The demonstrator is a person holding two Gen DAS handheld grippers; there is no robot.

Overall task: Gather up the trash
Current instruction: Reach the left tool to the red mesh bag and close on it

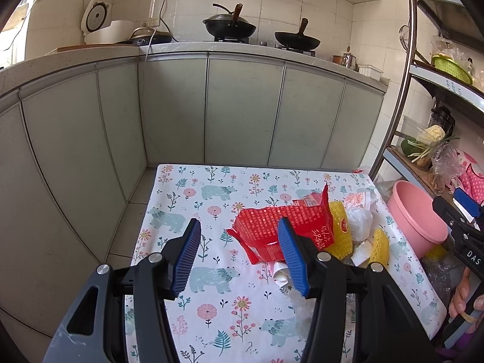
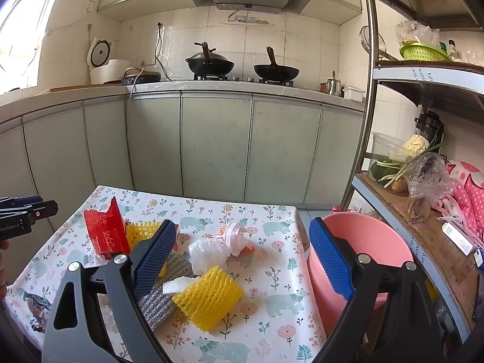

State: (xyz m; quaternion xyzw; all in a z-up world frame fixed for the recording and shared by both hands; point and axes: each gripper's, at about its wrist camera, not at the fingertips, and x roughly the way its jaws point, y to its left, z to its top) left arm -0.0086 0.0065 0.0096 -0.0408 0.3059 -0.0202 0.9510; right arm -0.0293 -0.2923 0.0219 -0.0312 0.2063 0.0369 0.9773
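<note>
Trash lies on the floral tablecloth (image 1: 211, 311): a red snack wrapper (image 1: 281, 227) (image 2: 104, 231), yellow foam nets (image 1: 379, 246) (image 2: 208, 296), crumpled white plastic (image 1: 360, 222) (image 2: 208, 251) and a grey foam sheet (image 2: 165, 296). My left gripper (image 1: 239, 236) is open and empty above the table, its right finger in front of the red wrapper. My right gripper (image 2: 242, 242) is open and empty above the trash pile, near the pink bucket (image 2: 360, 260) (image 1: 416, 217) at the table's right edge.
Grey kitchen cabinets (image 1: 236, 109) stand behind the table, with two woks (image 1: 230, 27) on the stove. A metal shelf rack (image 2: 423, 211) with vegetables and bags stands at the right, just beyond the bucket. Tiled floor lies left of the table.
</note>
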